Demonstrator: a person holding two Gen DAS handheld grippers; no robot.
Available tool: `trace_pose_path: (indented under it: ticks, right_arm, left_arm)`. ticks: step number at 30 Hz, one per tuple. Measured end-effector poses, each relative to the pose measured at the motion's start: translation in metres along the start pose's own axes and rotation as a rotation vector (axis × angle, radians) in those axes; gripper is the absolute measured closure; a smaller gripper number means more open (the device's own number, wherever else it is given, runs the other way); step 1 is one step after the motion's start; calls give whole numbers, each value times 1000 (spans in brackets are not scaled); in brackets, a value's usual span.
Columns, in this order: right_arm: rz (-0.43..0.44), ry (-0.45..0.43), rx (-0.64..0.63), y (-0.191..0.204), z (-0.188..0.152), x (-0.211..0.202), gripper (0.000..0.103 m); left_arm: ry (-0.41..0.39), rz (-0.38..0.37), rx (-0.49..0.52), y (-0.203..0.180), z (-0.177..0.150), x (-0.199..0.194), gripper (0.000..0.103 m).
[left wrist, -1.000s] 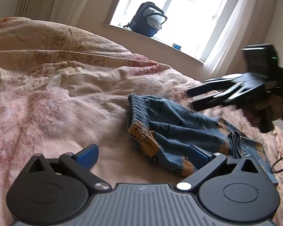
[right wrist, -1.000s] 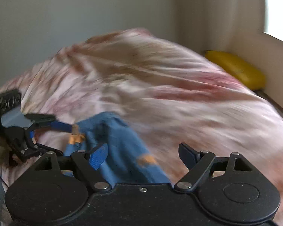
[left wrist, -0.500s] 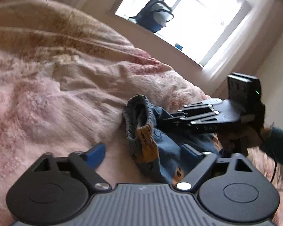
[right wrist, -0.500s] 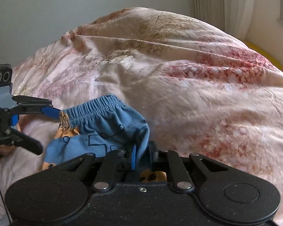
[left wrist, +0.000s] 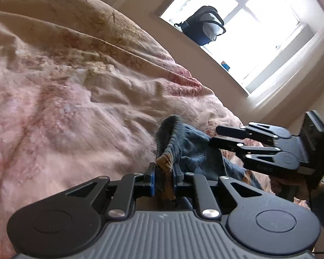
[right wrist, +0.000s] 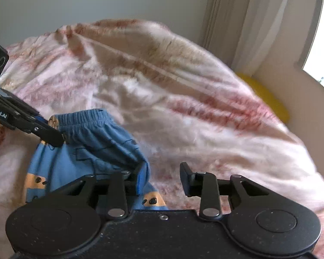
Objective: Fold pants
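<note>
The left claw (left wrist: 164,180) pinches the elastic waistband of the blue pants (left wrist: 183,149); its jaws have just been closing, and the gathered cloth with its orange patch stands bunched between the blue pads. The right claw (right wrist: 162,178) is spread: its jaws have just been opening, and its left pad lies against a fold of the pants (right wrist: 92,146) while the other pad stands clear of it, so nothing is gripped there. In the left wrist view the right claw (left wrist: 213,137) sits just to the right of the left one, its tips at the far edge of the cloth; whether they touch it is hard to tell through the blur.

The pants lie crumpled directly in front of both claws on the pink bedspread (left wrist: 75,108), one waistband corner lifted, the legs bundled beneath. By the look of it the folding has hardly started: the garment has yet to be spread flat, and every fold remains.

Beyond the claws a backpack (left wrist: 202,26) rests on the windowsill, and a yellow cushion (right wrist: 267,99) lies past the bed's far edge. The rumpled, soft bedspread is the likeliest hindrance to laying the cloth smooth.
</note>
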State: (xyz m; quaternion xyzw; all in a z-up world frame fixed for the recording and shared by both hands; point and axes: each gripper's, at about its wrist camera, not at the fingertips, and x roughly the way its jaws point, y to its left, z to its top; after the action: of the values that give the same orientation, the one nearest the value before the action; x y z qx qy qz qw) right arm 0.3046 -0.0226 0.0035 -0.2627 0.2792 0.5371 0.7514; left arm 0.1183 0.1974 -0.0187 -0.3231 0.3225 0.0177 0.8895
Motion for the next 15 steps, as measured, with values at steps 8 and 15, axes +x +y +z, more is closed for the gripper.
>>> trace_pose_path:
  ticks: [8, 15]
  right_arm:
    - [-119, 94, -129, 14, -13, 25, 44]
    - [-200, 18, -26, -4, -23, -32, 37]
  left_arm:
    - [16, 46, 8, -4, 2, 9, 88]
    - [33, 45, 3, 1, -1, 7, 88]
